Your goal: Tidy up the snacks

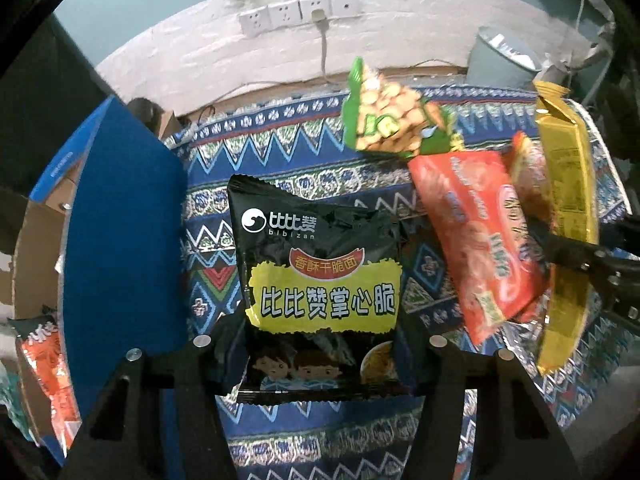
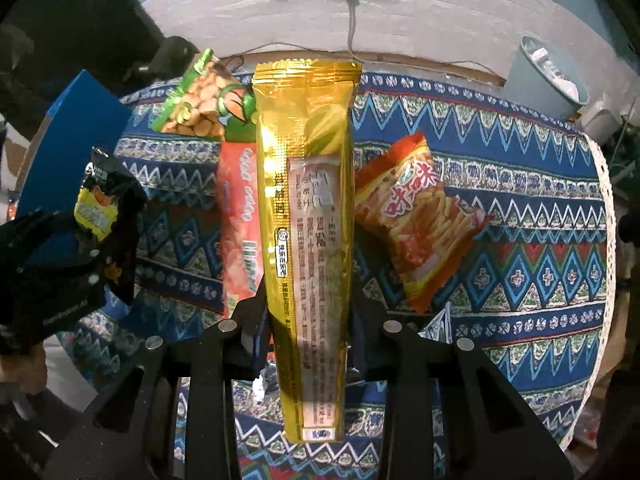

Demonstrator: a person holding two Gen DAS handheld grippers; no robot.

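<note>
My left gripper (image 1: 322, 332) is shut on a black and yellow noodle snack packet (image 1: 320, 280) and holds it above the patterned tablecloth (image 1: 280, 152). My right gripper (image 2: 308, 312) is shut on a long gold packet (image 2: 308, 200), held upright above the table. In the left wrist view the gold packet (image 1: 566, 200) and the right gripper (image 1: 592, 256) show at the right. In the right wrist view the black packet (image 2: 106, 208) and the left gripper (image 2: 60, 264) show at the left. A green peanut packet (image 2: 200, 100), a red packet (image 2: 240, 216) and an orange stick-snack packet (image 2: 416, 216) lie on the cloth.
A blue cardboard box (image 1: 120, 240) stands open at the left, with an orange packet (image 1: 48, 368) inside. A grey bin (image 2: 548, 76) stands beyond the table at the far right. Wall sockets (image 1: 300, 12) with a cable are on the white brick wall behind.
</note>
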